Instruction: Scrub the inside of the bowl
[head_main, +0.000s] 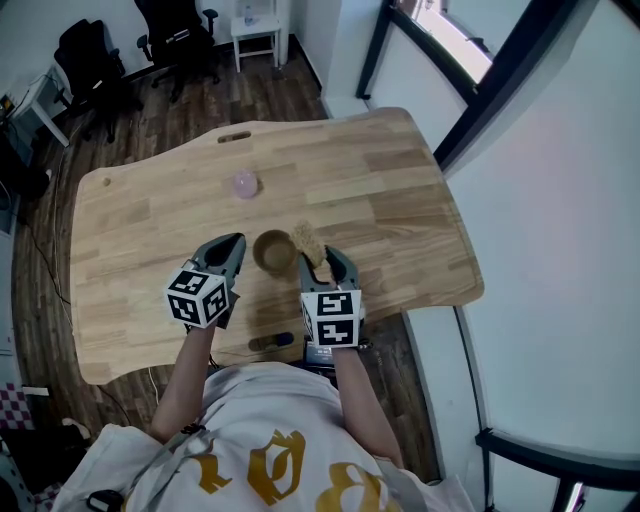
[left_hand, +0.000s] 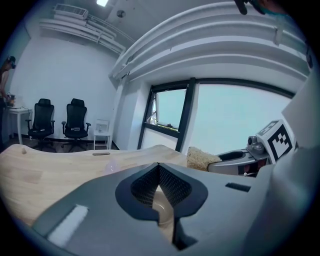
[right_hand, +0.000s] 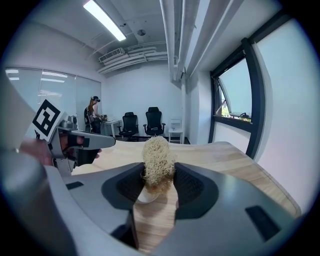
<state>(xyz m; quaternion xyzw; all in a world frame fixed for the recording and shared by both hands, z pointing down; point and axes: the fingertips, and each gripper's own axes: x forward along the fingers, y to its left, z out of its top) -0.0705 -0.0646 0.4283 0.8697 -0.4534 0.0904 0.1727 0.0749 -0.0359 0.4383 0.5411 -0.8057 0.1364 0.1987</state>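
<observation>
Jaws of the left gripper (left_hand: 159, 169) stand pressed together with nothing between their pads. Through the gap below the closed tips, a slice of the brown bowl (left_hand: 163, 212) shows beyond them. The right gripper (right_hand: 159, 176) is clamped on a tan, fibrous scrubber (right_hand: 158, 159), which stands upright out of the pads and rises above the tips.

In the head view both grippers are held side by side over the near part of the wooden table (head_main: 400, 190), each with its marker cube towards the person. The bowl (head_main: 270, 252) sits upright on the tabletop between them, just beside the tips of the left gripper (head_main: 228, 250). The scrubber (head_main: 308, 240) in the right gripper (head_main: 325, 262) is at the bowl's right rim; whether it touches cannot be told.

Farther out on the table, well apart from the bowl, lies a small pale pink round thing (head_main: 245, 184). Beyond the table's far edge stand black office chairs (head_main: 175, 35) and a small white side table (head_main: 255, 28) on dark wood flooring.
</observation>
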